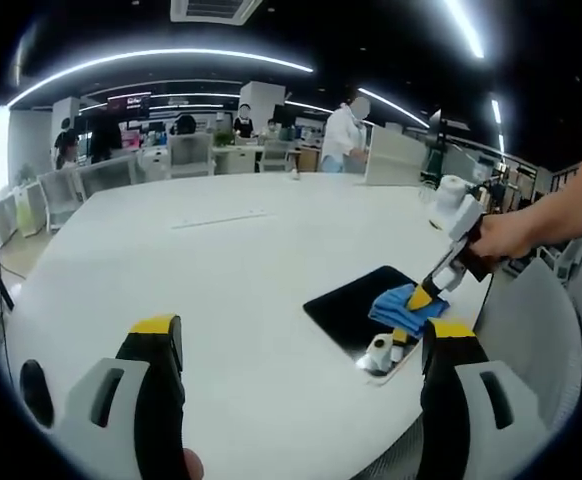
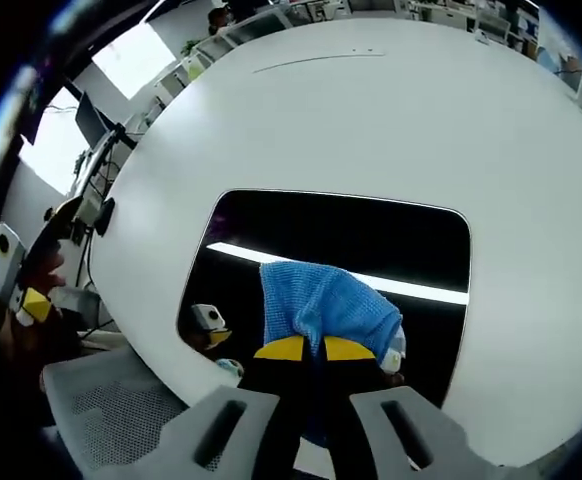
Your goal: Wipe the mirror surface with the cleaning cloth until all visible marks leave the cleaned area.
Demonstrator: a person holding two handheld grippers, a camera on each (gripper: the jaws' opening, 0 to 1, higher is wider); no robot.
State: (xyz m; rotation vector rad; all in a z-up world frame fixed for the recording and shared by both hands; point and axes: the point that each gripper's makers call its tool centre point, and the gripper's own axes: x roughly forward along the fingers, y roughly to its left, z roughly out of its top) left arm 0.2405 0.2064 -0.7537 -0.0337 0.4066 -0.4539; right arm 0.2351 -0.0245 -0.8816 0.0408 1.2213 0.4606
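Right gripper (image 2: pixel 304 349): I've got its yellow-tipped jaws pinched tight on the blue cloth (image 2: pixel 323 298), no gap between them, pressing it down onto the mirror. From the left gripper view it (image 1: pixel 421 297) comes in from the right, held in a hand (image 1: pixel 506 238), tilted down at the cloth (image 1: pixel 403 304).

Left gripper (image 1: pixel 304 335): jaws spread wide, nothing between them, hovering over the table (image 1: pixel 221 290) well short of the mirror.

Mirror (image 2: pixel 371 235): dark rectangle lying flat on the white round table (image 2: pixel 391 120), close to the edge nearest me. It reflects a bright ceiling light strip.

Cloth: bunched up on the near part of the mirror (image 1: pixel 356 300), most of the glass uncovered.

Marks: can't really tell from here, the glass just looks dark.

Background: office desks, chairs, and a few people (image 1: pixel 343 135) standing far off.
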